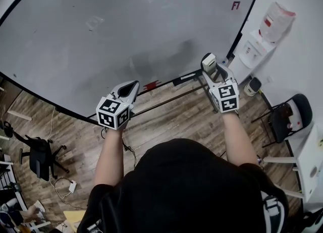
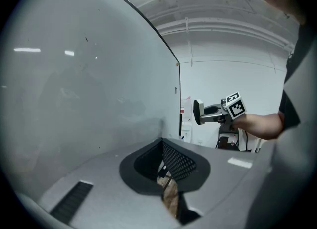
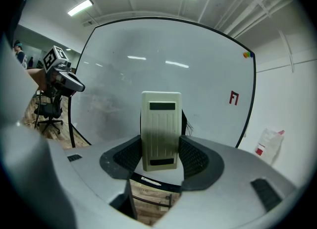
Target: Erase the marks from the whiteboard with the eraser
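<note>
A big whiteboard (image 1: 126,25) fills the head view, with a small red mark (image 1: 235,5) near its upper right corner and faint grey smudges across the middle. The same red mark (image 3: 234,97) shows in the right gripper view. My right gripper (image 1: 209,68) is shut on a cream, ribbed eraser (image 3: 161,124), held upright just in front of the board's lower right part. The left gripper (image 1: 130,90) hangs near the board's bottom edge, its jaws together and holding nothing. From the left gripper view, the eraser (image 2: 197,112) sits a little off the board (image 2: 74,99).
A red marker (image 1: 150,85) lies on the board's bottom ledge. A white water dispenser (image 1: 251,50) stands right of the board. A black chair (image 1: 288,116) and a white table (image 1: 310,161) are at the right, an office chair (image 1: 40,156) at the left on the wooden floor.
</note>
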{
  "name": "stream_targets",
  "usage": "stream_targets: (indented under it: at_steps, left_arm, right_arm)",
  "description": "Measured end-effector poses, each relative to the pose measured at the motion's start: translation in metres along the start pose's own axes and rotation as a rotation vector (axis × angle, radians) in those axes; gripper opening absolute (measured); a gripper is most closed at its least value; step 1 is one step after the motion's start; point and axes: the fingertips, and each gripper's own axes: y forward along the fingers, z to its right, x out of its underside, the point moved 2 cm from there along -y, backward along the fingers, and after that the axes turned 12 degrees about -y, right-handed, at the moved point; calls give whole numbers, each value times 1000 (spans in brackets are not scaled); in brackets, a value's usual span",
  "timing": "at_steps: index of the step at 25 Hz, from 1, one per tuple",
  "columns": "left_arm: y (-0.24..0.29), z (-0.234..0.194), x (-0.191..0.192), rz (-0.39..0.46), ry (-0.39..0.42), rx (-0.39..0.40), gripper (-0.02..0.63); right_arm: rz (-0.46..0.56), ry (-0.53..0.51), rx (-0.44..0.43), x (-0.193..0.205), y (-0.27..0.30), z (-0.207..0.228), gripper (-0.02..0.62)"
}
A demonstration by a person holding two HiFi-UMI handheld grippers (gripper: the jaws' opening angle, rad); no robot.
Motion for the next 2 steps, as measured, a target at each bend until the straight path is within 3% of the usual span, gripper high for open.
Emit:
stream_targets:
  at_steps: [2]
  left_arm:
    - [0,-1,-1,0,2,-2,11]
  right_arm:
    - [-1,2,-5,0,0,0,230]
